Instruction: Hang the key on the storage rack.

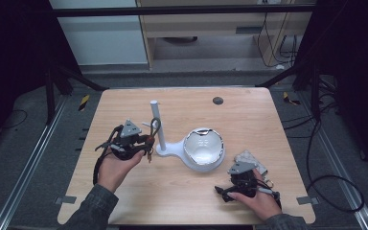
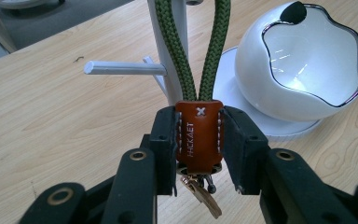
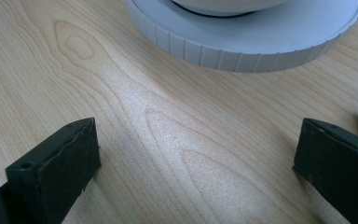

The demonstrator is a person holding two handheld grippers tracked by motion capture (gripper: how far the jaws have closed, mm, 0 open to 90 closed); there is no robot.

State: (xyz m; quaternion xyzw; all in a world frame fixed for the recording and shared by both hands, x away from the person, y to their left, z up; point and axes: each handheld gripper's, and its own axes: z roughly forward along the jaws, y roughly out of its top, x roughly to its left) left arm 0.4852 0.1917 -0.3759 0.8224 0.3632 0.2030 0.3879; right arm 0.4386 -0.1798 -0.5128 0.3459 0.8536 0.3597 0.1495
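The left claw (image 2: 198, 140) is clenched on the brown leather tab (image 2: 199, 136) of a key strap, its two black pads pressing the tab's stitched sides; a green braided cord loop (image 2: 173, 42) rises from the tab and a brass key (image 2: 204, 198) hangs below it. The strap is held just in front of the white post stand (image 1: 155, 120), close to its short side peg (image 2: 123, 68). Beside the post, on the same white base, sits a glossy white bowl with a wavy chrome rim (image 1: 203, 148). The right claw (image 3: 196, 163) rests low over the light wooden desk (image 1: 182, 191), released, jaws wide apart with bare wood between them.
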